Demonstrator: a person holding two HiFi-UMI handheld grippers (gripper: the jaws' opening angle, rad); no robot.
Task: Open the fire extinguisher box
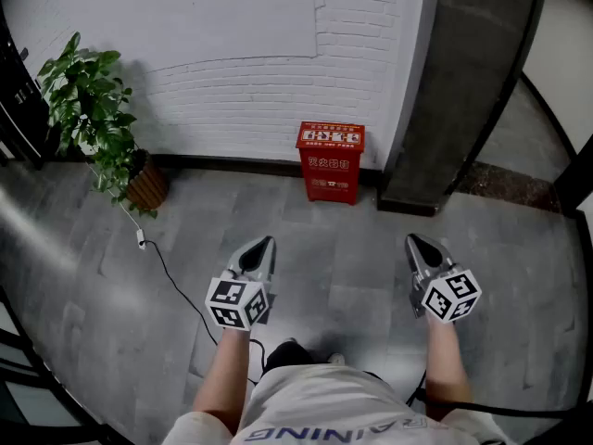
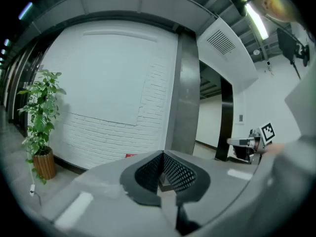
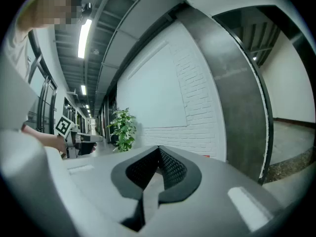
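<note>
A red fire extinguisher box (image 1: 331, 161) stands on the floor against the white brick wall, lid down, beside a dark pillar. Only a sliver of the box (image 2: 130, 155) shows above the left gripper's body in the left gripper view. My left gripper (image 1: 267, 242) is held well short of the box, to its lower left, jaws shut with nothing between them. My right gripper (image 1: 412, 240) hangs to the lower right of the box, also shut and empty. Each gripper view shows its own jaws (image 2: 162, 154) (image 3: 158, 148) meeting at the tips.
A potted plant (image 1: 97, 128) stands at the left by the wall, with a white cable (image 1: 157, 253) trailing from it across the grey floor toward my feet. A dark pillar (image 1: 463, 91) rises right of the box. Black railing curves along the right edge.
</note>
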